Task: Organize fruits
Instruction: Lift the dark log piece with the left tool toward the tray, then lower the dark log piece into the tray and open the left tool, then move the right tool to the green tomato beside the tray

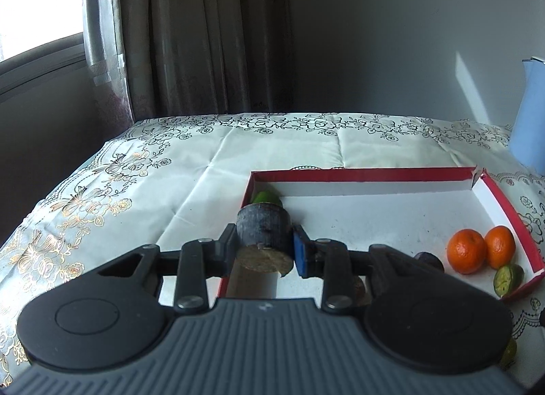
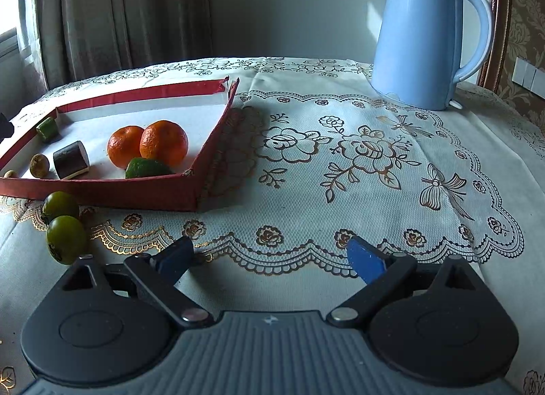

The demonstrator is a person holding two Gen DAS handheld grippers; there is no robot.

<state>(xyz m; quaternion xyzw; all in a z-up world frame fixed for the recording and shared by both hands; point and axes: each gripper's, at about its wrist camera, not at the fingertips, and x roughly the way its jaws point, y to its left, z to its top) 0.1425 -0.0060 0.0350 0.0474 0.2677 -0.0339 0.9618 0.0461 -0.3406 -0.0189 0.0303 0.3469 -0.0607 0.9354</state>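
two views examined. left wrist: we find the left tongs [image 1: 264,245] clamped on a dark sugarcane stub [image 1: 265,236], held above the red box [image 1: 361,174], likely for placing beside the oranges [image 1: 480,249]. right wrist: the right tongs [image 2: 270,257] stand apart, empty, over the tabletop [image 2: 340,173]; two green fruits [image 2: 63,224] remain outside the box.

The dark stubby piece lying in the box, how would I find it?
Find the shallow red cardboard box on the flowered tablecloth. Inside, left of two round orange tangerines, lies a short dark-skinned cane piece. Alone among round fruits, it is a cylinder with a flat pale end.
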